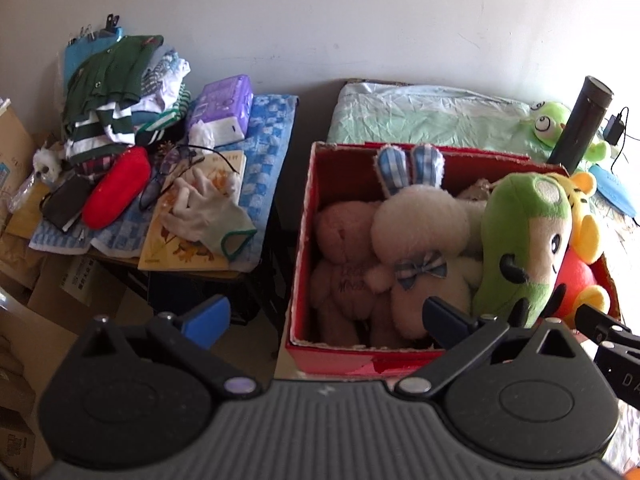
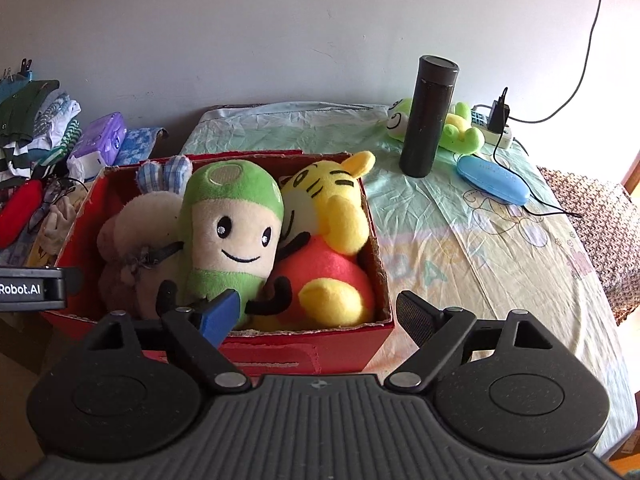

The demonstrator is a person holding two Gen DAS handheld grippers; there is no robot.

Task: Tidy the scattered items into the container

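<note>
A red cardboard box (image 1: 303, 216) (image 2: 312, 346) stands at the table's near left corner, packed with plush toys. A green-capped plush (image 1: 524, 248) (image 2: 228, 220) stands upright in it, beside a yellow tiger plush (image 2: 332, 200), a white bunny (image 1: 420, 236) and a brown bear (image 1: 344, 248). My left gripper (image 1: 326, 316) is open above the box's near left corner, holding nothing. My right gripper (image 2: 320, 316) is open wide over the box's near wall, with its blue finger (image 2: 222, 314) close to the green plush's foot. A green frog plush (image 2: 460, 128) lies on the table behind a black bottle (image 2: 428, 116).
A blue glasses case (image 2: 492, 180), a power strip (image 2: 496, 128) and a cable lie at the table's far right. Left of the box, a side table (image 1: 272, 128) carries folded clothes, a purple tissue pack (image 1: 224, 104), a red pouch (image 1: 116, 192), a glove and a book. Cardboard boxes stand on the floor at left.
</note>
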